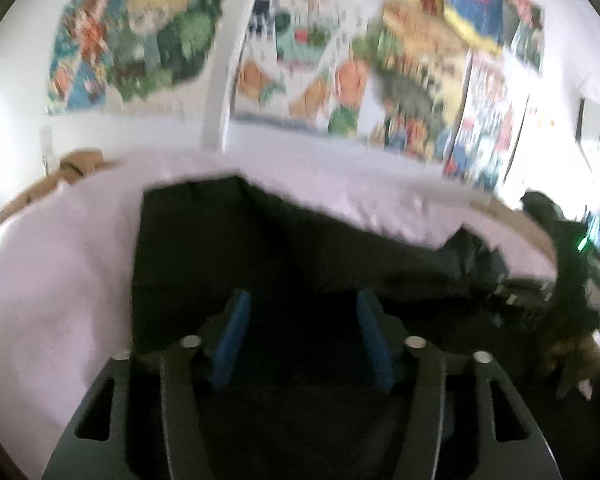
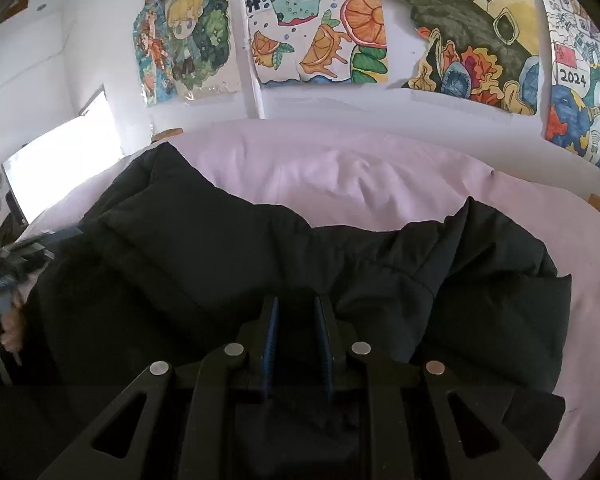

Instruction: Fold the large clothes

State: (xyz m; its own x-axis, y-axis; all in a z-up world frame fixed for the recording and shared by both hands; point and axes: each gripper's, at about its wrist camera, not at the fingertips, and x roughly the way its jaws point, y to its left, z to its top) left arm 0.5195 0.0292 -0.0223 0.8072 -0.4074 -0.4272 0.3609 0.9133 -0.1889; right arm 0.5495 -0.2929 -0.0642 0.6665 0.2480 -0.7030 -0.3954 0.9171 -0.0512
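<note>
One black puffer jacket on the pink sheet — two grippers over it. Left gripper low, jaws wide apart; right gripper clamped on jacket fabric.

We are holding our left gripper with its jaws standing wide apart, the blue pads facing each other across a clear gap with nothing pinched between them (this view is blurred, so finer detail is lost). We are holding our right gripper with its jaws drawn close, only a narrow slot showing between the blue pads; whether anything is caught there we cannot tell. At the left edge of the right wrist view, our left hand is wrapping its bare fingers around the gripper's handle.
</note>
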